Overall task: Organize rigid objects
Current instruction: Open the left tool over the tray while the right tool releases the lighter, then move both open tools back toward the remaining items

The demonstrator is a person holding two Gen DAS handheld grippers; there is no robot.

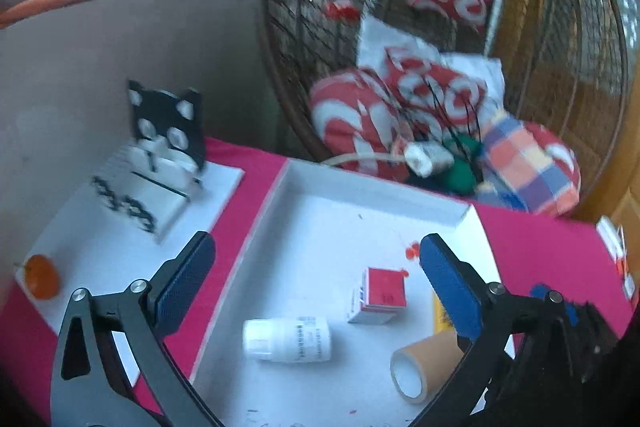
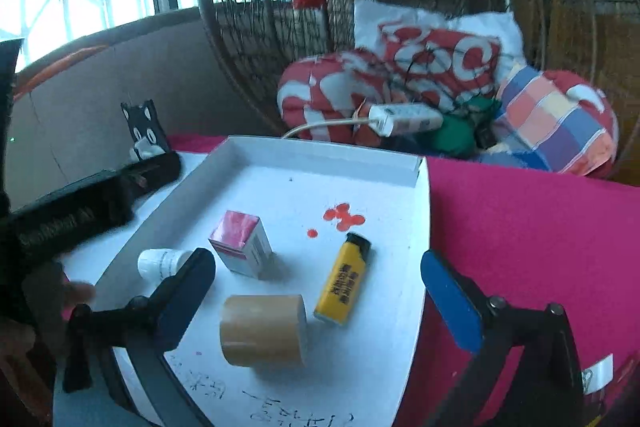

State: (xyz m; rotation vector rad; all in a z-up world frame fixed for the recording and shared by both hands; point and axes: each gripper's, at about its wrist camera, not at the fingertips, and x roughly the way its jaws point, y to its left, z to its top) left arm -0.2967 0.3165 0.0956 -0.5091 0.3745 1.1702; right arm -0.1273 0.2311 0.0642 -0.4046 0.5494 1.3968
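A white tray (image 1: 372, 183) (image 2: 320, 151) sits on a pink cloth. It holds a white pill bottle (image 1: 287, 339) (image 2: 162, 262) lying on its side, a red and white small box (image 1: 378, 295) (image 2: 242, 242), a tan tape roll (image 1: 426, 367) (image 2: 264, 331) and a yellow lighter (image 2: 344, 279). My left gripper (image 1: 316, 259) is open and empty above the tray, over the bottle and box. My right gripper (image 2: 316, 279) is open and empty above the tape roll and lighter.
A white board (image 1: 100, 247) to the left carries a black cat calendar stand (image 1: 166, 131) (image 2: 144, 131) and a small orange (image 1: 41, 275). A wicker hanging chair with red and plaid cushions (image 1: 400, 107) (image 2: 440, 67) stands behind the table. Brown cardboard (image 1: 100, 67) lines the left.
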